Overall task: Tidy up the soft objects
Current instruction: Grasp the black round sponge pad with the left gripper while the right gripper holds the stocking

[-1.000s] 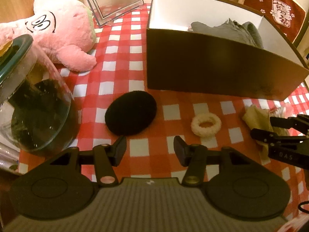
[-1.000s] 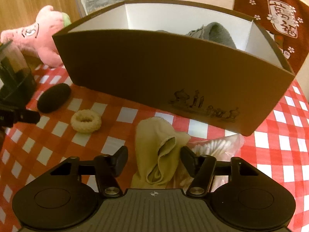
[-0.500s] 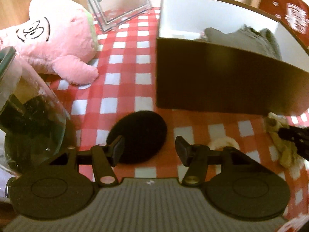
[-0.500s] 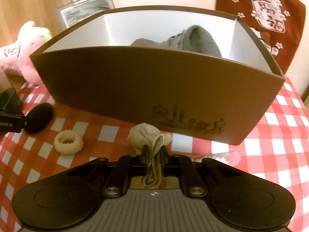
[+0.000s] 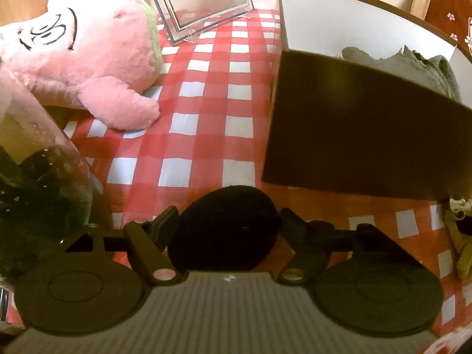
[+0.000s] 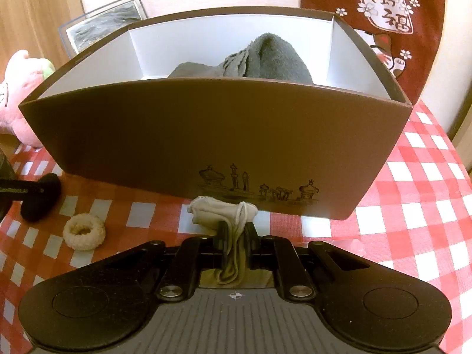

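My left gripper [image 5: 225, 219] is open with its fingers on either side of a black fuzzy pad [image 5: 224, 227] that lies on the checked cloth. The pad also shows in the right wrist view [image 6: 39, 199]. My right gripper [image 6: 236, 230] is shut on a beige cloth [image 6: 224, 211] and holds it in front of the brown box [image 6: 206, 135]. The box has white inner walls and holds a grey towel [image 6: 265, 62]. A cream fluffy ring [image 6: 84, 231] lies on the cloth left of the right gripper.
A pink plush toy [image 5: 79, 56] lies at the far left. A glass pot [image 5: 38, 185] with dark contents stands close to my left gripper. A picture frame [image 5: 203, 0] leans at the back. A red hanging cloth [image 6: 383, 23] is behind the box.
My left gripper moved forward until the black pad sits between its open fingers. My right gripper shut on the beige cloth and lifted it toward the box front.
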